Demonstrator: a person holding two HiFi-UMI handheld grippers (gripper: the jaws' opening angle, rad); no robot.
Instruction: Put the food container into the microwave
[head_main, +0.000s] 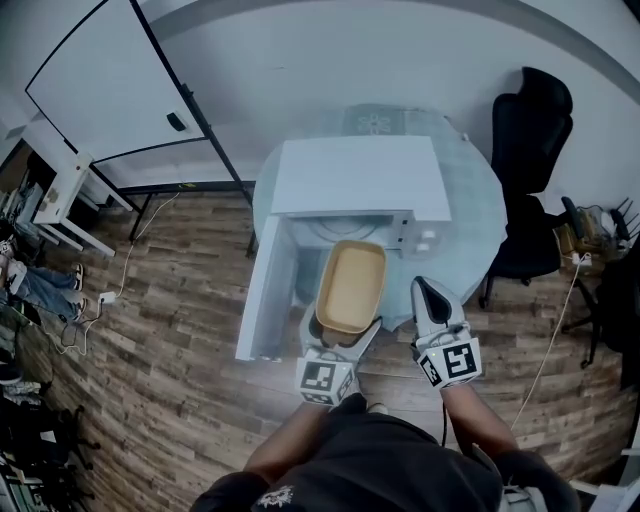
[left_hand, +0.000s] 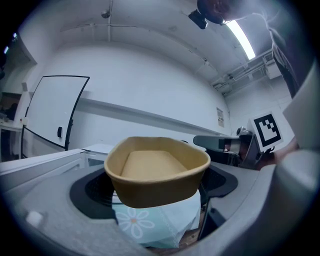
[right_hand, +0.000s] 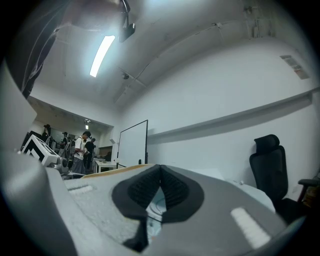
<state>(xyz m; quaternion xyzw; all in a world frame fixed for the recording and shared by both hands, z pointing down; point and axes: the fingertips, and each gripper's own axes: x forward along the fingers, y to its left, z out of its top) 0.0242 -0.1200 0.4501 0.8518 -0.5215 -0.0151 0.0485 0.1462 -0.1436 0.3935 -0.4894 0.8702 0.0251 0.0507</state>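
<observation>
An empty tan food container (head_main: 352, 284) hangs in front of the open white microwave (head_main: 360, 175), its far end at the mouth of the cavity. My left gripper (head_main: 343, 330) is shut on the container's near end; in the left gripper view the container (left_hand: 157, 170) sits between the two jaws. The microwave door (head_main: 268, 290) is swung out to the left. My right gripper (head_main: 432, 298) hovers just right of the container, shut and empty, its black pads (right_hand: 172, 192) pressed together. It also shows in the left gripper view as the right gripper (left_hand: 220, 144).
The microwave stands on a round table (head_main: 475, 205) with a pale flowered cloth. A black office chair (head_main: 528, 150) stands to the right, a whiteboard (head_main: 110, 75) at the back left, and cables (head_main: 100, 300) lie on the wooden floor. People stand far off in the right gripper view.
</observation>
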